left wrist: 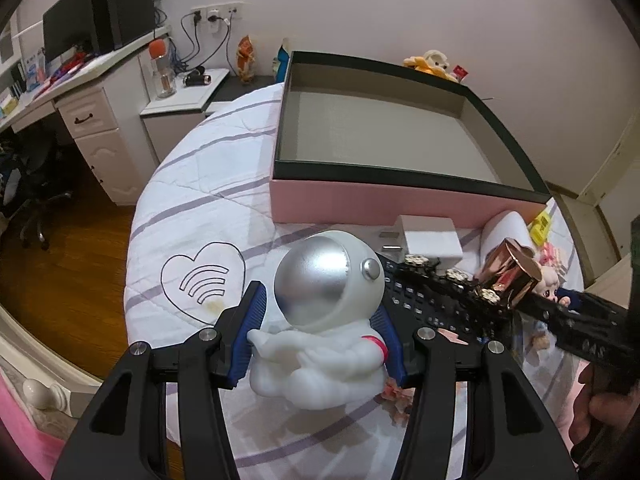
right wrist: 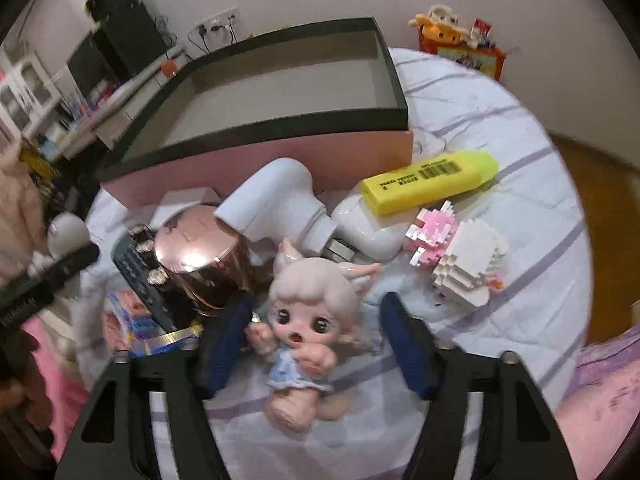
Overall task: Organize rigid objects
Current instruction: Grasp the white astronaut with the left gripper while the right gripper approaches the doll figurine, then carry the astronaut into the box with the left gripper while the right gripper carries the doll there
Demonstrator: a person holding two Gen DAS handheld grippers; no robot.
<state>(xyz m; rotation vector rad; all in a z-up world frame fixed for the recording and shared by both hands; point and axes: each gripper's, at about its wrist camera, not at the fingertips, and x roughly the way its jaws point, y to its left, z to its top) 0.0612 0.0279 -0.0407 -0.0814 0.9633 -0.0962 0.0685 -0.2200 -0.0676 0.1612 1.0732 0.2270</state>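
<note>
The left gripper (left wrist: 320,328) is clamped on the astronaut (left wrist: 320,316), pads at its flanks below the helmet, where the body is narrow enough to pinch. It hangs above the bedspread (left wrist: 192,200), short of the empty box (left wrist: 400,196), the likely destination. The right gripper (right wrist: 316,344) brackets the doll (right wrist: 304,336), which lies on the bedspread. The left pad is at its fist; the right pad stands clear of the doll, so no grip yet.
</note>
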